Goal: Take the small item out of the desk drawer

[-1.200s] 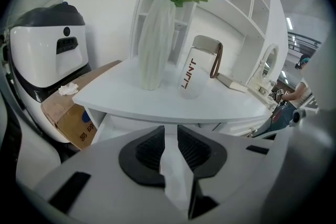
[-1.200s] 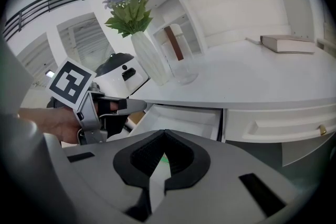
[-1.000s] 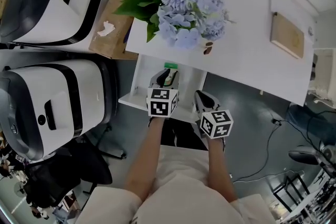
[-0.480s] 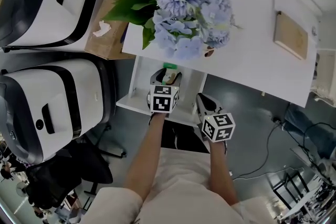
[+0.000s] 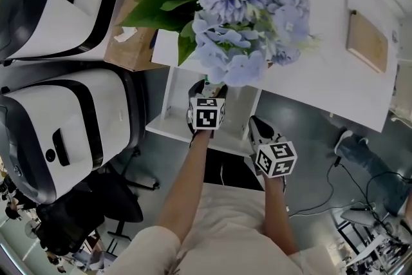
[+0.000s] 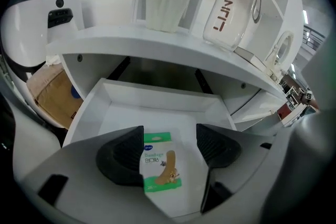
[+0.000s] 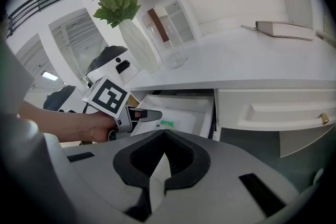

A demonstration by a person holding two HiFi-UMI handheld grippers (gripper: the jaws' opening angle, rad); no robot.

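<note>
The bandage packet (image 6: 161,162) lies flat on the floor of the open drawer (image 6: 131,113), near its front, green border up. The left gripper (image 6: 170,150) hangs just above it with its jaws opening; the packet shows between them, but neither pad presses on it, so nothing is grasped yet.

The likely trouble is the packet's thinness; lying flush on a smooth white floor it gives the pads little edge to bite, and a close from above could skate over it or shove it toward a drawer wall. The left jaw also seems to overlap the packet's left edge, so it may land on top rather than beside it.

The desktop edge (image 6: 157,42) overhangs the back of the drawer and limits how steeply the gripper can tip. In the head view the flowers (image 5: 244,16) hide most of the drawer, so aiming leans on the left gripper view.

The right gripper (image 7: 164,162) hangs back outside the drawer, jaws clenched on nothing; a closed second drawer (image 7: 273,110) sits to its right; a cardboard box (image 6: 52,94) stands left of the desk, well apart.
</note>
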